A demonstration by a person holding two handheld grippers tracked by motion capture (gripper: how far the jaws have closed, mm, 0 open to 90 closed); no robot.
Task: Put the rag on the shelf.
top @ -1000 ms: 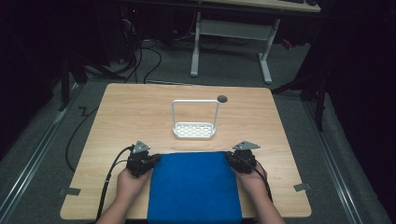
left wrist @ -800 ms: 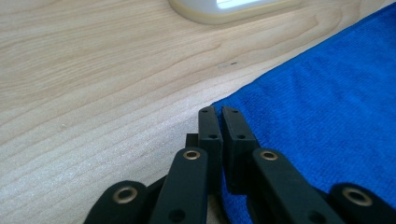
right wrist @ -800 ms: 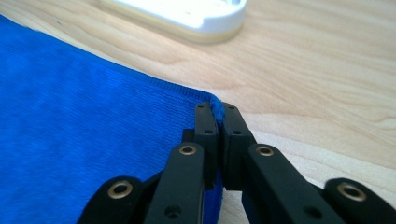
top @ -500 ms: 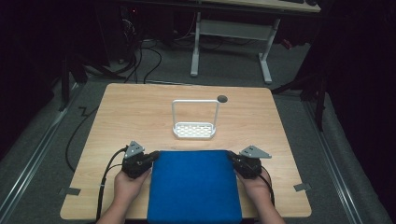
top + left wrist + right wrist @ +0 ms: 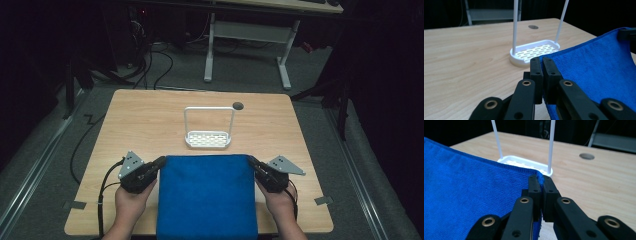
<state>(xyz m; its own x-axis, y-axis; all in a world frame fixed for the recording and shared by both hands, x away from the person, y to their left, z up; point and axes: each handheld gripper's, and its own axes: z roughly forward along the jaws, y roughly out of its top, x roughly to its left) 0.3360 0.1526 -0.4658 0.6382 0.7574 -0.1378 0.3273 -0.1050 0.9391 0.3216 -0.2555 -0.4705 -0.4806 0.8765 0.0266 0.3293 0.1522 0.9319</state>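
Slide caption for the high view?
Both grippers, left and right, pinch the blue cloth's far corners before the white rack.

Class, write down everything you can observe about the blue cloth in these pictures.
The blue cloth is a plain, square-looking microfibre towel with a fine ribbed weave and a stitched hem. It is stretched flat between two grippers: the left gripper is shut on its far left corner, the right gripper on its far right corner. Its far edge lies just short of the white rack; its near end runs out of the high view.
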